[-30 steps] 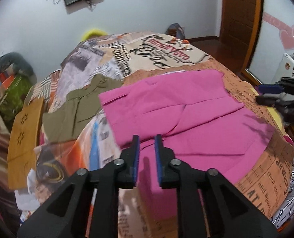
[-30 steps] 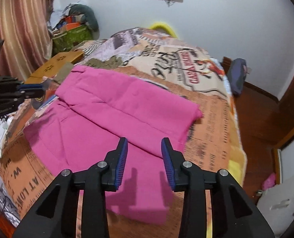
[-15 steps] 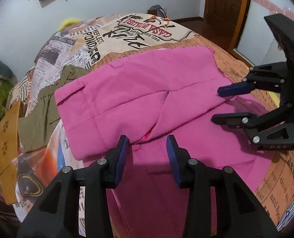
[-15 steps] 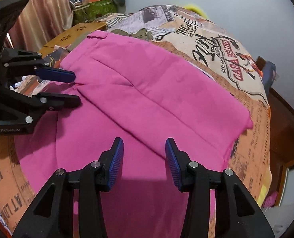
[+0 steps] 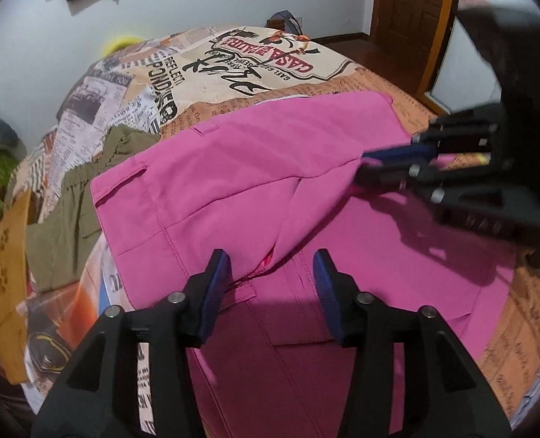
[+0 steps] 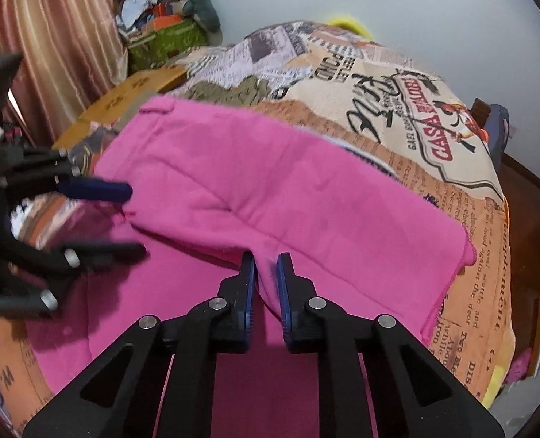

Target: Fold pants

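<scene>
Both grippers have dropped closer to the pink pants (image 5: 233, 168), spread mid-frame on the bed (image 5: 255, 54). Right gripper (image 6: 266, 273) closing, pinching a fabric ridge. Left gripper (image 5: 272, 273) opening astride the fold edge, likely for its matching grab.

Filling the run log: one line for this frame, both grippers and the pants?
left gripper: jaws opening, over crotch seam, no grip | right gripper: closing on fold edge | pink pants: partly folded on bed
</scene>
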Tool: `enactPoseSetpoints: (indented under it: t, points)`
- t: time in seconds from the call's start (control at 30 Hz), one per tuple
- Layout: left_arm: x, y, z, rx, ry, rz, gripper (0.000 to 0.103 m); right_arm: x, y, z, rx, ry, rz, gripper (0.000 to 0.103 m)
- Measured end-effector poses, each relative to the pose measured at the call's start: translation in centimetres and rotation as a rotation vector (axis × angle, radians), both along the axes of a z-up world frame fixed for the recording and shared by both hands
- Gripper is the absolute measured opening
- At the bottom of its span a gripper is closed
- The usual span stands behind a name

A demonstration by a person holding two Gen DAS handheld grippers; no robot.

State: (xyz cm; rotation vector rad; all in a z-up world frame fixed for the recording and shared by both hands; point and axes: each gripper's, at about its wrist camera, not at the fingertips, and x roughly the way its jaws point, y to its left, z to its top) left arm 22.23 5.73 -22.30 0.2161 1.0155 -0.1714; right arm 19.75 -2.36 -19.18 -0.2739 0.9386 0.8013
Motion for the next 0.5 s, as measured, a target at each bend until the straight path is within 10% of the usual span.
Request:
enactPoseSetpoints:
  t: [0.17,0.23,0.37,0.5]
  points:
    - [0.9,-0.6,-0.2,0.078,-0.028,0.012,0.051,0.6,-0.3,0.7,0.040,0.011,-0.014,0.010]
    - [1.5,-0.9,-0.2,0.118,-0.043,0.019,0.028,0.5,-0.3,0.7,0.041,0.015,-0.012,0.010]
    - [2.3,-0.5,0.4,0.086,-0.044,0.034,0.017,0.1,-0.5,0.6,0.031,0.048,-0.001,0.013]
    - [2.4,-0.2,2.0,0.035,-0.071,0.051,0.013,-0.8,-0.4,0.4,0.006,0.070,0.028,0.052]
